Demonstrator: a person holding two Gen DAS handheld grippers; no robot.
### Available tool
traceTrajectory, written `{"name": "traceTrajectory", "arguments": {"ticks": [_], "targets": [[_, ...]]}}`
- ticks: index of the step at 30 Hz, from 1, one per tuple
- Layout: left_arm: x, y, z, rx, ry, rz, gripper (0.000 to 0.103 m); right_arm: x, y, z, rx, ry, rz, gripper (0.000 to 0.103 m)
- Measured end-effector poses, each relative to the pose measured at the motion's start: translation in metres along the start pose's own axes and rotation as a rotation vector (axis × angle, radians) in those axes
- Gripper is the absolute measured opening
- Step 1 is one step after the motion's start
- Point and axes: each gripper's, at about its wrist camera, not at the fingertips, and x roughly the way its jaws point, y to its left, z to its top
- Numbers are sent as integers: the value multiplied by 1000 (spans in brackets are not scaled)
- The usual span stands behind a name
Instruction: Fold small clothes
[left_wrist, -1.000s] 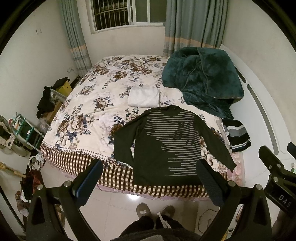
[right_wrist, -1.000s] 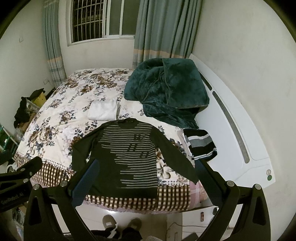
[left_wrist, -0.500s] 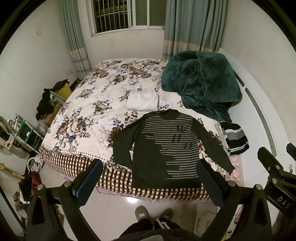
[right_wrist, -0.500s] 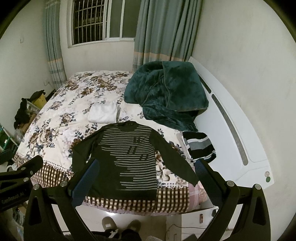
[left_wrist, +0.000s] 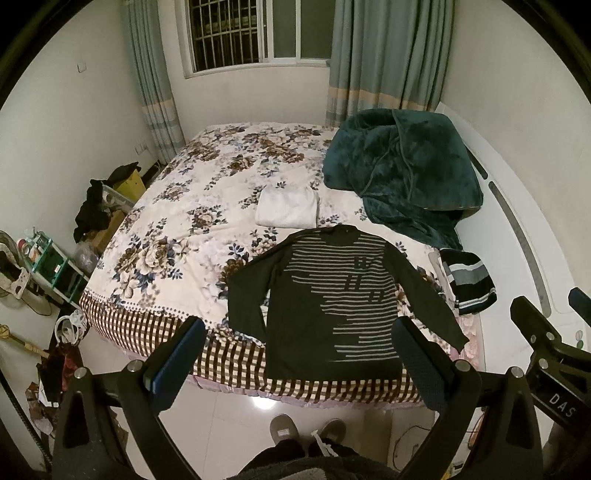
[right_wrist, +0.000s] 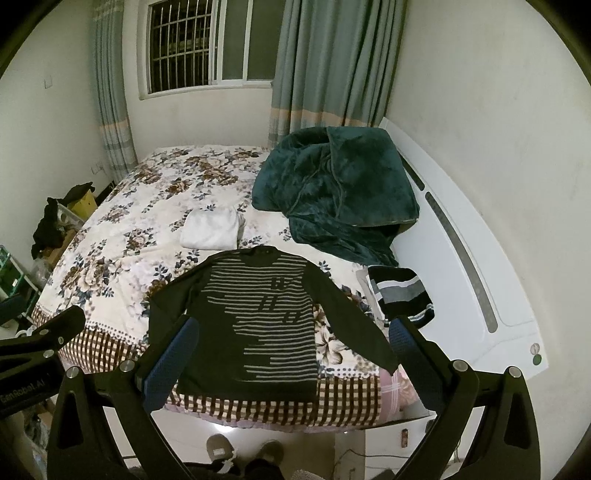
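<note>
- Sweater, dark with pale stripes, lies flat and face up near the foot edge of the bed, sleeves spread, hem on the checked border.
- Left of the sweater, the left claw hangs above the floor, wide open, holding nothing.
- Just beyond the sweater's collar lies a folded white cloth.
- Right of the sweater lie a teal blanket and a striped garment.
- The right claw is likewise spread wide and empty.
</note>
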Motion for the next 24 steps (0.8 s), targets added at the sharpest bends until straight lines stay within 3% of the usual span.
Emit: {"name": "traceTrajectory", "arguments": {"ticks": [24], "targets": [[-7, 7, -7, 2, 9, 2, 103, -2, 4, -4, -4, 0, 1, 103]]}}
